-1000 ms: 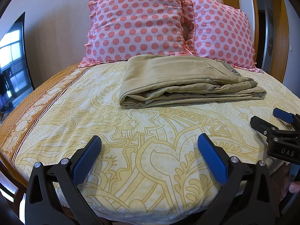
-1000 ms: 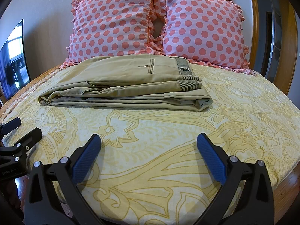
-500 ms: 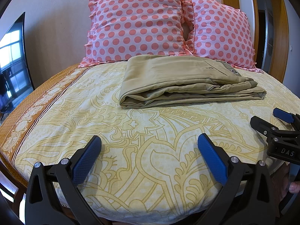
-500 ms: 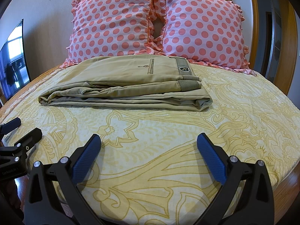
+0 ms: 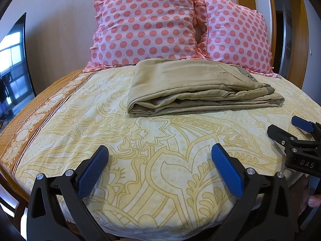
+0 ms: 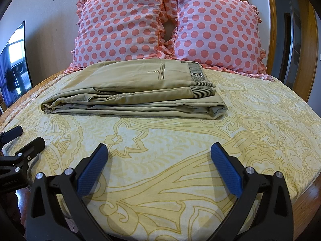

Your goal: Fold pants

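Observation:
Khaki pants (image 5: 192, 88) lie folded in a flat stack on the yellow patterned bed (image 5: 140, 150), in front of the pillows; they also show in the right wrist view (image 6: 136, 92), waistband to the right. My left gripper (image 5: 159, 160) is open and empty, low over the bed's near edge, well short of the pants. My right gripper (image 6: 158, 160) is open and empty too, beside the left one. The right gripper shows at the right edge of the left wrist view (image 5: 291, 132), and the left gripper shows at the left edge of the right wrist view (image 6: 18, 140).
Two pink polka-dot pillows (image 5: 148, 26) (image 6: 216, 30) lean against the wall behind the pants. A dark TV screen (image 5: 14, 64) stands to the left. A wooden door frame (image 6: 274, 26) is at the right. The bed's near edge drops off just under the grippers.

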The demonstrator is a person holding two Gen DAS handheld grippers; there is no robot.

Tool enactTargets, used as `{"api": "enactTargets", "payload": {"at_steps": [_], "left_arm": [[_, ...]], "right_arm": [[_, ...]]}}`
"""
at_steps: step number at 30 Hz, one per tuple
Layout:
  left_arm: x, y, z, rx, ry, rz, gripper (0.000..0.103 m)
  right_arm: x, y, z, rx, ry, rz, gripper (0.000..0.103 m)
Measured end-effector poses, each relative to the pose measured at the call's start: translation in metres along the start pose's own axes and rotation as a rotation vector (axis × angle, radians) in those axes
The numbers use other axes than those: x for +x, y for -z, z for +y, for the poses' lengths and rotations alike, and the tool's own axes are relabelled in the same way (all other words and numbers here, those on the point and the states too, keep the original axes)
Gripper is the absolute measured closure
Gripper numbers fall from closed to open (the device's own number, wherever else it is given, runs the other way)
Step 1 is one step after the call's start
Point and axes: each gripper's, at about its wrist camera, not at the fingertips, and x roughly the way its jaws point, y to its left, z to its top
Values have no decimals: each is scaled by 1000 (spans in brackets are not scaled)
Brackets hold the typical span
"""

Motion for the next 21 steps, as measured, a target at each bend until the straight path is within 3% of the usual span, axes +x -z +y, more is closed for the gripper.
{"api": "enactTargets", "payload": {"at_steps": [21], "left_arm": [[-1, -1, -1, 0, 0, -4, 1]], "right_arm": [[0, 1, 1, 1, 1, -2, 2]]}}
